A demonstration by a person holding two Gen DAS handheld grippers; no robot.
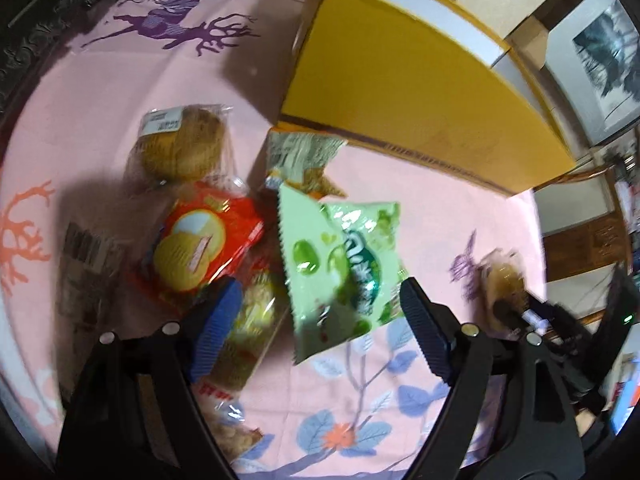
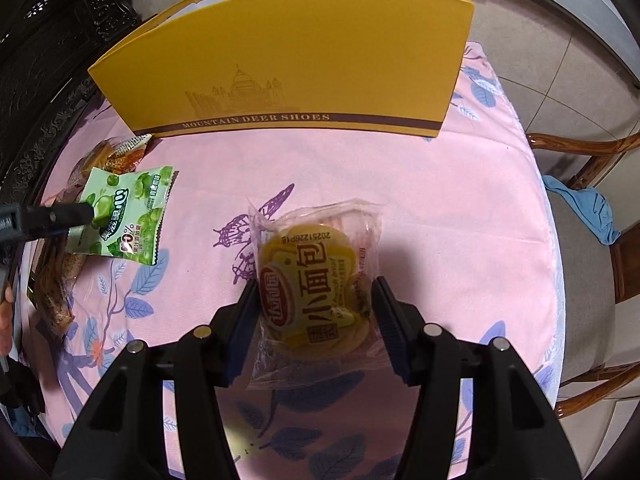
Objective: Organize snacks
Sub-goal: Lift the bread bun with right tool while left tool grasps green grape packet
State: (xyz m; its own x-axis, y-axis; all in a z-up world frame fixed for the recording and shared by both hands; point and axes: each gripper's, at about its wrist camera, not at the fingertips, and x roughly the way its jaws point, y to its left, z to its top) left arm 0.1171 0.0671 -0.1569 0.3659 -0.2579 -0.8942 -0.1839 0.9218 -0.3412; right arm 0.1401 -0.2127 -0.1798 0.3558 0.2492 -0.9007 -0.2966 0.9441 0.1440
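Note:
My left gripper [image 1: 320,304] hangs open over a heap of snacks on the pink tablecloth [image 1: 420,208]. A green candy bag [image 1: 340,264] lies between its blue-padded fingers [image 1: 216,320], and neither pad presses on it. Beside the bag are a red biscuit pack [image 1: 200,248], a wrapped brown bun [image 1: 180,148] and a yellowish packet [image 1: 252,320]. My right gripper [image 2: 314,292] is shut on a small bread packet [image 2: 312,280], held a little above the cloth. The right wrist view also shows the green candy bag [image 2: 124,212] with a left finger [image 2: 60,216] at its edge.
An open yellow shoe box [image 2: 300,60] stands at the back of the table. A wooden chair [image 2: 592,152] with a blue cloth [image 2: 580,208] is past the right edge. Dark carved furniture [image 2: 60,20] lines the left side. A clear barcoded pack [image 1: 84,264] lies left of the heap.

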